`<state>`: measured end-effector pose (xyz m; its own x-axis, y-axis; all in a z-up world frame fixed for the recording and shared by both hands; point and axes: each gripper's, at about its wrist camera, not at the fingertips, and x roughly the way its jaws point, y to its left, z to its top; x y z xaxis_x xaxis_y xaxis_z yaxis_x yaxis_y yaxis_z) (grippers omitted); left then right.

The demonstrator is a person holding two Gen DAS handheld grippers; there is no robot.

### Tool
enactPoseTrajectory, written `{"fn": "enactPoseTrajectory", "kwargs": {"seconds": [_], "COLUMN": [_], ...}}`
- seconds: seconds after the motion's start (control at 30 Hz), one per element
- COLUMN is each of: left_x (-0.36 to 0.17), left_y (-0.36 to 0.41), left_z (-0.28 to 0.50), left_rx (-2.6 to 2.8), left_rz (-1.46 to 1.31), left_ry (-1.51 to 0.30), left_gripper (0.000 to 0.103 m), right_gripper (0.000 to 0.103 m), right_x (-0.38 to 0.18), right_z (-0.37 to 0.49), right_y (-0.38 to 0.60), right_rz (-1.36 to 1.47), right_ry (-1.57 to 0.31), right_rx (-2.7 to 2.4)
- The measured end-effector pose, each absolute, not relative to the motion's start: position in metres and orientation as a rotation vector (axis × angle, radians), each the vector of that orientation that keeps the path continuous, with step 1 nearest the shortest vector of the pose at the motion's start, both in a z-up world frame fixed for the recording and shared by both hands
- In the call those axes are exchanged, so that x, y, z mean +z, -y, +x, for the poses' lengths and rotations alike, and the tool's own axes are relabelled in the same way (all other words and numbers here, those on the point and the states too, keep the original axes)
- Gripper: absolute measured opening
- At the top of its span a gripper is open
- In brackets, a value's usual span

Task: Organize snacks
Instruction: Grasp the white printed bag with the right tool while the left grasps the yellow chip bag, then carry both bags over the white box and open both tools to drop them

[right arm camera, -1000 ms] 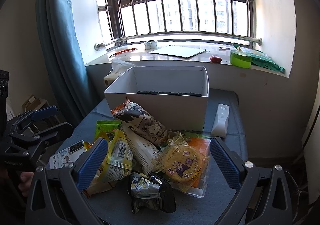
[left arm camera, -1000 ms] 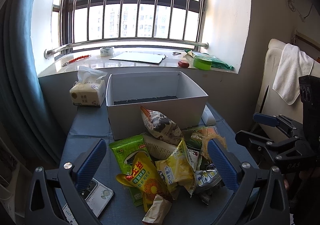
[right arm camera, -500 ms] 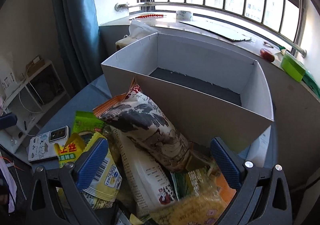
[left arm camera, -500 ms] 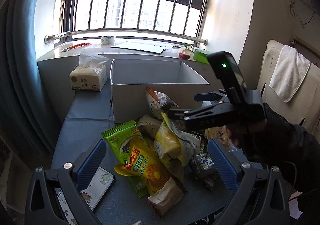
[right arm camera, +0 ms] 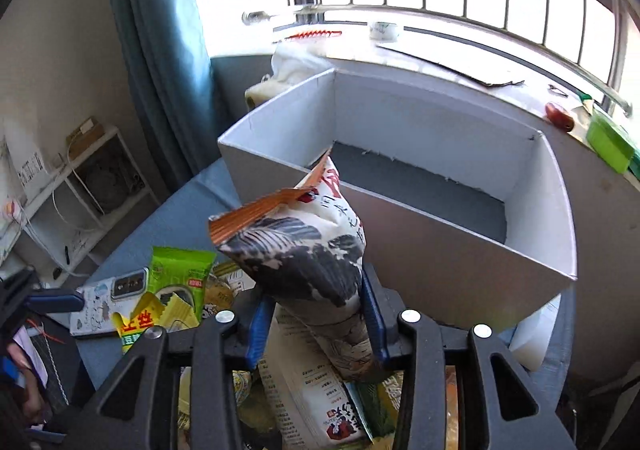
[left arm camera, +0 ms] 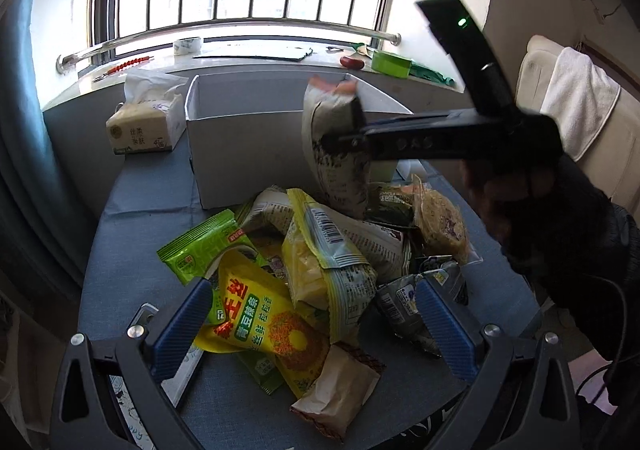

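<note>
Left wrist view: the left tongs [left arm camera: 312, 326] hang with fingers wide apart above the heap of crinkly foil snack packets [left arm camera: 320, 262] on the blue-clothed table [left arm camera: 132, 218], gripping nothing. Across the heap, the right tongs [left arm camera: 344, 130] pinch a puffy white snack bag with black ink-wash print and an orange crimped top [left arm camera: 336, 154], held upright just in front of the open white cardboard box [left arm camera: 244, 146].

Right wrist view: the right tongs [right arm camera: 316, 322] are clamped on the white bag [right arm camera: 304, 254] at its lower body, its orange seal leaning toward the box [right arm camera: 440, 250]. To do this well, I would carry it clear over the near wall before letting go. The bag looks air-filled and slippery, so a firm, gentle squeeze suits.
</note>
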<state>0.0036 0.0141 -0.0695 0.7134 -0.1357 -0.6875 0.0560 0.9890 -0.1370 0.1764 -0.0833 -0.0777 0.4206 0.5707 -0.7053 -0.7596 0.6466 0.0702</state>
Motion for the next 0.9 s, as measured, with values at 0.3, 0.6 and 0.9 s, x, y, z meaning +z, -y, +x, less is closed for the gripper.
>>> {"fn": "enactPoseTrajectory", "kwargs": {"seconds": [0.3,0.6,0.9], "left_x": [-0.105,-0.082,0.014], "left_y": [0.010,-0.003,-0.046], "left_z": [0.060,0.053,0.077], "left_rx": [-0.103,-0.125,-0.092], "left_rz": [0.017,-0.021,-0.060], "left_ry": [-0.920,-0.833,-0.550], "left_gripper": [0.097,0.043,0.042], "right_gripper": [0.042,0.042,0.042], "right_x": [-0.009,-0.004,0.018], "right_z": [0.141,0.135,0.179], "right_y": [0.182,0.217,0.205], "right_rz": [0.055,0.171,0.234], "right_ry": [-0.583,-0.581,-0.567], "right_rx": [0.826,0.789,0.832]}}
